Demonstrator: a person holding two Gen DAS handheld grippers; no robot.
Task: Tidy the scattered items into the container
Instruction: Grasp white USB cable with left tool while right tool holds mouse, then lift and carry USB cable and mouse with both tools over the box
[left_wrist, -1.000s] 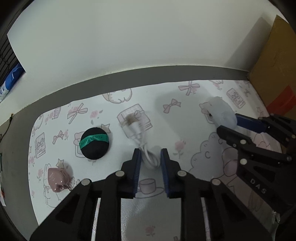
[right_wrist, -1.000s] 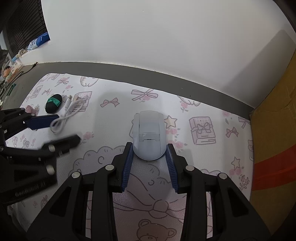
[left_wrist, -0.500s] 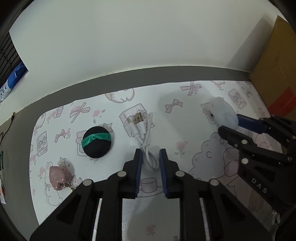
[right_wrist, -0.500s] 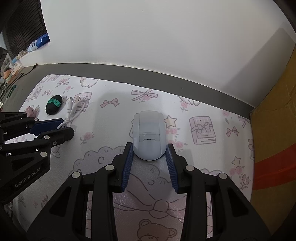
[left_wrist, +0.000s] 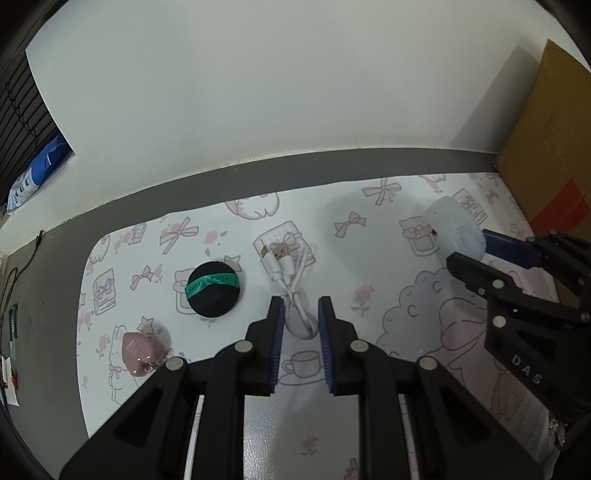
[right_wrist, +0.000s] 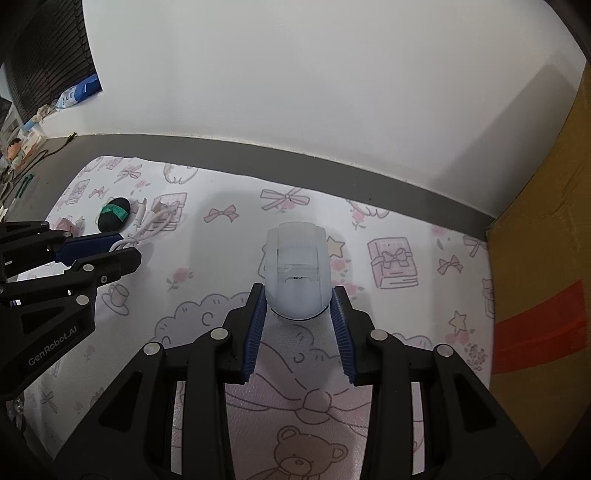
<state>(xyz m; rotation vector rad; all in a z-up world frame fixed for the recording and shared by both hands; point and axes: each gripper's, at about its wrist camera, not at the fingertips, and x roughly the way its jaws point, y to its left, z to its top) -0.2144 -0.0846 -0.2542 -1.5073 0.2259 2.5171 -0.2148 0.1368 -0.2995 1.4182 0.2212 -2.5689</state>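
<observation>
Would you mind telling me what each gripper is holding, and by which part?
The left gripper pinches the white coiled cable at its looped end; the right gripper clasps the pale blue plastic device by its rounded sides.

each black hand-held gripper (left_wrist: 300, 314) has ribbed blue pads, silver screws and white lettering on its side.

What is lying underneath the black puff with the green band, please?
The black puff rests directly on the patterned mat, covering part of a pink jar drawing and touching a printed star. Whatever print lies beneath its middle is hidden, and nothing else shows at its edges.
</observation>
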